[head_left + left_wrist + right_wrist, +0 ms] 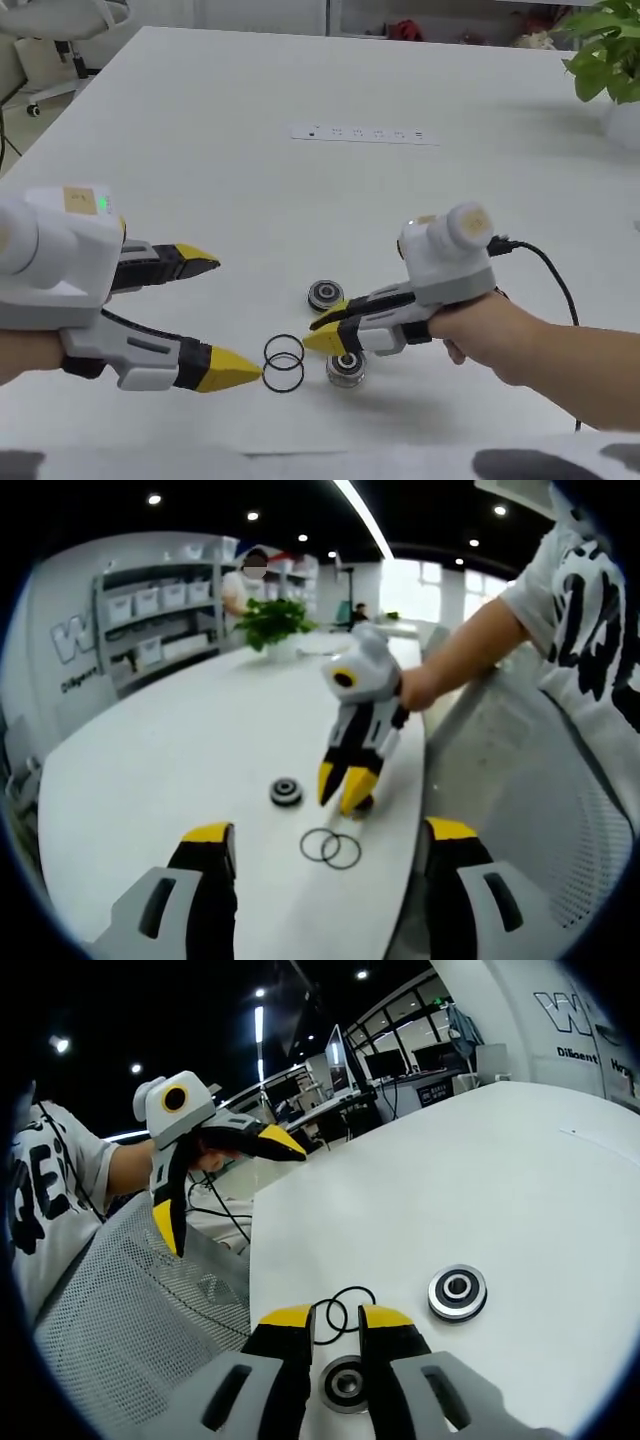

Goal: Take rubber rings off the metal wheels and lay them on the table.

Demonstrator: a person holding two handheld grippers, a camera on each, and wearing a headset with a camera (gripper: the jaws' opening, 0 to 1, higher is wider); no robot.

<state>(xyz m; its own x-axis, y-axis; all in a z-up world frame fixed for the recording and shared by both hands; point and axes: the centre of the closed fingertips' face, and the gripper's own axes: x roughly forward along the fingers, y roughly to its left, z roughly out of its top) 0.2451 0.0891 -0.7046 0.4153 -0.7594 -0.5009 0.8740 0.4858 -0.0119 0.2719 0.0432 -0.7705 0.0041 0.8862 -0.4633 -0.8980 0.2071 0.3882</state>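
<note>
White tabletop [300,200] is spread under the whole scene. Nearest the viewer, the left gripper [220,316] is held with its jaws spread wide and nothing between them.

Just beyond its lower tip, two rubber rings [283,362] are laid flat on the table. They are thin black loops, touching or slightly overlapped. They are judged light, soft and limp, easily stretched and apt to snap back. A ring seated on a wheel would best be hooked at its outer edge with one jaw tip and peeled sideways, not squeezed.

Just beside the rings, the right gripper [320,334] is held low over the near wheel [347,368], its jaws drawn close with a narrow gap. In the right gripper view the wheel is seen in that gap, but whether it is pinched cannot be told. The wheel is small and round, bright-rimmed with a dark centre. It is judged hard, dense and smooth, so it may slide or roll if pushed. Whether a ring is seated on it cannot be made out.

A second wheel [325,294], of the same look, lies a little farther off. Well beyond, a power strip [365,134] is laid flat, and a plant [605,50] is seen at the far edge.
</note>
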